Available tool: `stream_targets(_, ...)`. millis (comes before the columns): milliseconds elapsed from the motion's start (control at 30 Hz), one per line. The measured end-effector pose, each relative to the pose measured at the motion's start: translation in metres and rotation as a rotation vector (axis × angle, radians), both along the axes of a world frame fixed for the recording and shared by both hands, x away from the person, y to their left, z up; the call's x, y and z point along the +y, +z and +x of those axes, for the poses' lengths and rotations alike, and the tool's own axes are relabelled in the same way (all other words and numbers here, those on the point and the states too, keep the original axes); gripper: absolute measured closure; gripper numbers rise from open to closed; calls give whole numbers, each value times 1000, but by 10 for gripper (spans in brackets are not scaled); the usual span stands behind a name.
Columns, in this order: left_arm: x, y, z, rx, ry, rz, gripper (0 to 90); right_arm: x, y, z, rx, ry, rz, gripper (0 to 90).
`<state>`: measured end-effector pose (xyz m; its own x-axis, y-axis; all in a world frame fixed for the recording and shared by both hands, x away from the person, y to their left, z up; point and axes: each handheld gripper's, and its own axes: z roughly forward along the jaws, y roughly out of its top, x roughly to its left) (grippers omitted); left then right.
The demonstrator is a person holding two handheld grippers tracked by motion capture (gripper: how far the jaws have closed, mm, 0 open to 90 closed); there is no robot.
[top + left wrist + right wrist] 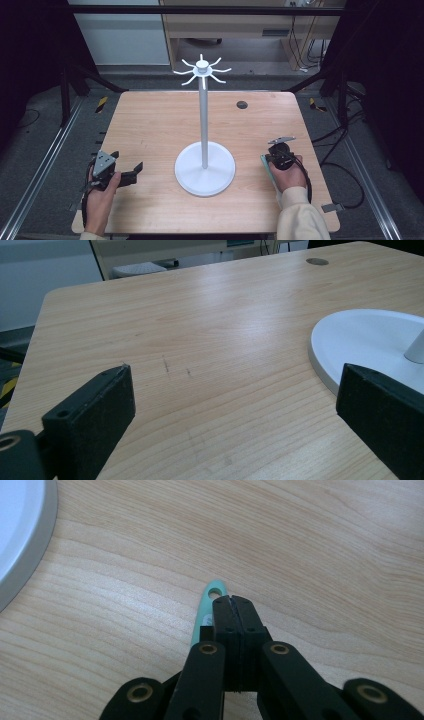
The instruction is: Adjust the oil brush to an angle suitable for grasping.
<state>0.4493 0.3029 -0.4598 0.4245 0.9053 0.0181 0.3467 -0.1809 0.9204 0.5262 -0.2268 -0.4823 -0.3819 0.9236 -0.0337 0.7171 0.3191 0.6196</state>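
The right tongs [235, 602] are pressed together, with the green stick [207, 605] at their ten o'clock on the bench [150, 125]. It points toward twelve. The left tongs [131, 172] are wide apart, far away.

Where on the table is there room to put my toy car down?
The table is bare behind the white stand, up to the small dark hole, and between stand and left gripper. It is crowded by the right gripper and green handle.
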Motion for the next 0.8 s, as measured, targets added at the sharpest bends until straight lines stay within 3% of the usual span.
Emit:
stream_targets(500,0,1,0,-2,2,-3,19,-2,-3,1,21,0,7,900)
stream_targets(667,0,1,0,-1,5,-5,20,0,-3,0,23,28,22,900)
stream_targets(733,0,1,0,0,4,-5,20,5,-3,-2,34,76,48,900)
stream_targets(800,0,1,0,0,4,-5,19,7,-3,-2,32,88,42,900)
